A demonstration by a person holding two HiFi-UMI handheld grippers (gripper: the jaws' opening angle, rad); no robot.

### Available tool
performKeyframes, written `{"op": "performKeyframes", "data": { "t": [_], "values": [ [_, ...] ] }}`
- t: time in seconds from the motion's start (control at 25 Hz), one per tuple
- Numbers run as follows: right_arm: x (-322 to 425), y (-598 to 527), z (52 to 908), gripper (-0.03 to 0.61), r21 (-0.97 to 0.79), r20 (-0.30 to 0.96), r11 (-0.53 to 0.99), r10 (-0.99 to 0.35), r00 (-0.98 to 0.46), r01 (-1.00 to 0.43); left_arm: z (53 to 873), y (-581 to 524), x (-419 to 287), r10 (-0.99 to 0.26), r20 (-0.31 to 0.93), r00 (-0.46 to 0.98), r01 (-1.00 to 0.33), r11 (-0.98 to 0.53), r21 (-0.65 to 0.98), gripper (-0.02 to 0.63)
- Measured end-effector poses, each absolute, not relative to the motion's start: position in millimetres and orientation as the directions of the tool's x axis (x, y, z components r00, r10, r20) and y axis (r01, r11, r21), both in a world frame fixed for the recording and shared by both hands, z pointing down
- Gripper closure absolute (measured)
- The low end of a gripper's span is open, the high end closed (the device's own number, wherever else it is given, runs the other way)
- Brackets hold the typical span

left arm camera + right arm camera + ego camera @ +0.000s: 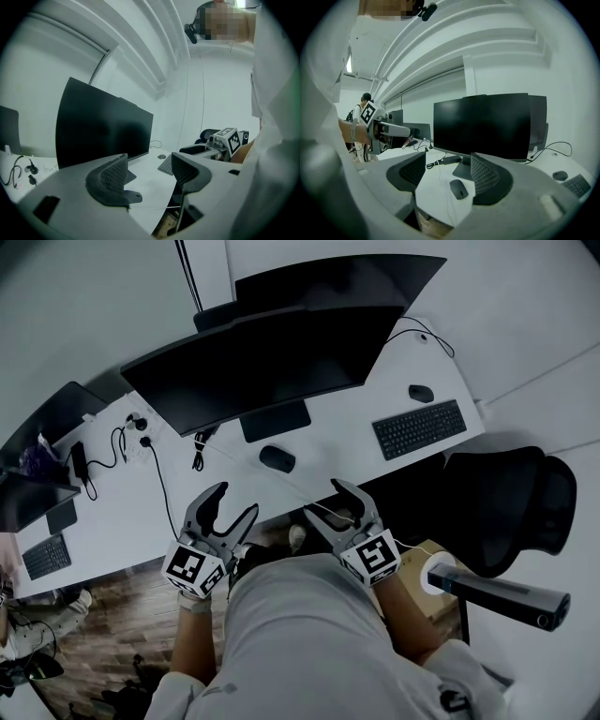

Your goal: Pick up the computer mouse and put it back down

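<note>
At the lower left of the head view the left gripper (234, 503) is hovering off the near edge of the white desk (349, 442). Its jaws are standing spread with nothing between them. Its own view is looking past them at the monitor (103, 126) and is not showing the task's mouse.

The computer mouse (277, 458) is lying flat on the desk at frame centre, just below the monitor's foot. It is lying above and between the two grippers, about equally near each. Its long axis is running from upper left to lower right in the head view; which end is its front is too small to tell.

Right of centre, the right gripper (325, 501) is also holding its jaws wide and empty, and it is the one aiming at the mouse. In the right gripper view the mouse is sitting in the gap between the jaws, well beyond their tips, lengthwise roughly along the line of sight. A mouse resting so is fitting both a pickup to come and a set-down made.

Far right, a second mouse (421, 393) is lying above a keyboard (419, 428).
</note>
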State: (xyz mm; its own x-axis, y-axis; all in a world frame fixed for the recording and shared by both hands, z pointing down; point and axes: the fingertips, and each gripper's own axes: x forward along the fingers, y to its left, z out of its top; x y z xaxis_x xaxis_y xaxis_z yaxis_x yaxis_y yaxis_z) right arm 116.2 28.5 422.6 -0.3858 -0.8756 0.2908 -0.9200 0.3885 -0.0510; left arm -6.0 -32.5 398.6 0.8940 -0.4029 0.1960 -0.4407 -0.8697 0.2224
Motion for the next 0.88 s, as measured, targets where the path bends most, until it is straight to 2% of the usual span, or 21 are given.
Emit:
{"op": "performKeyframes", "data": {
  "t": [0.88],
  "values": [
    [120, 28, 433, 0.281, -0.068, 0.298, 0.417, -0.859, -0.417, -0.907, 407, -13, -9, -0.436, 0.236, 0.868, -0.486, -0.844, 0.228, 0.333]
  ]
}}
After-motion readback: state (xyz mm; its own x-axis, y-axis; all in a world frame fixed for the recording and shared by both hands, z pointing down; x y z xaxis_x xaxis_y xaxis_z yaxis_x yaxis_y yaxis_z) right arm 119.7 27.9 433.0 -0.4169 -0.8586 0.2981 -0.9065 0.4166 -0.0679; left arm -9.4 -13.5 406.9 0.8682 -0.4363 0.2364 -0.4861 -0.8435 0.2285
